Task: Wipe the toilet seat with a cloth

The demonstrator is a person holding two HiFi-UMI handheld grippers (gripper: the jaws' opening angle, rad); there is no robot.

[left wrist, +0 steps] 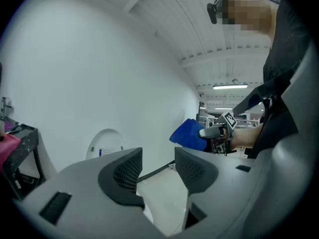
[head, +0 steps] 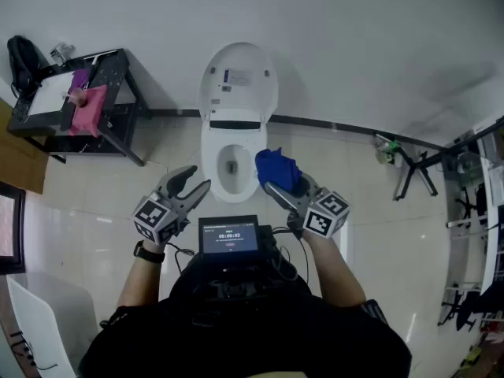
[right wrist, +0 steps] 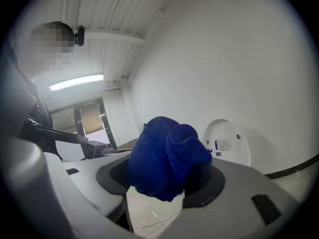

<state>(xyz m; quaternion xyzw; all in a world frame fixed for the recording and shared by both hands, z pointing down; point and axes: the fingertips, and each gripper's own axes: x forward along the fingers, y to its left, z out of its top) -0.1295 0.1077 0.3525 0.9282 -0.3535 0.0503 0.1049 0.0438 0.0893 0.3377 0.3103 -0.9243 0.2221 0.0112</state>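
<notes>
Toilet seat (head: pixel 211 157) rings the bowl below the raised lid (head: pixel 238 81), and the blue cloth (head: pixel 277 168) sits bunched just over its right rim, clamped in the right gripper (head: pixel 272 183). The left gripper (head: pixel 191 181) hovers near the seat's left side, jaws apart and empty. A good wipe likely means pressing the cloth flat and following the ring round, with the jaws clear of the seat.

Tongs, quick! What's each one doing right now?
Left tongs: open, nothing in them.
Right tongs: shut on the blue cloth.
</notes>
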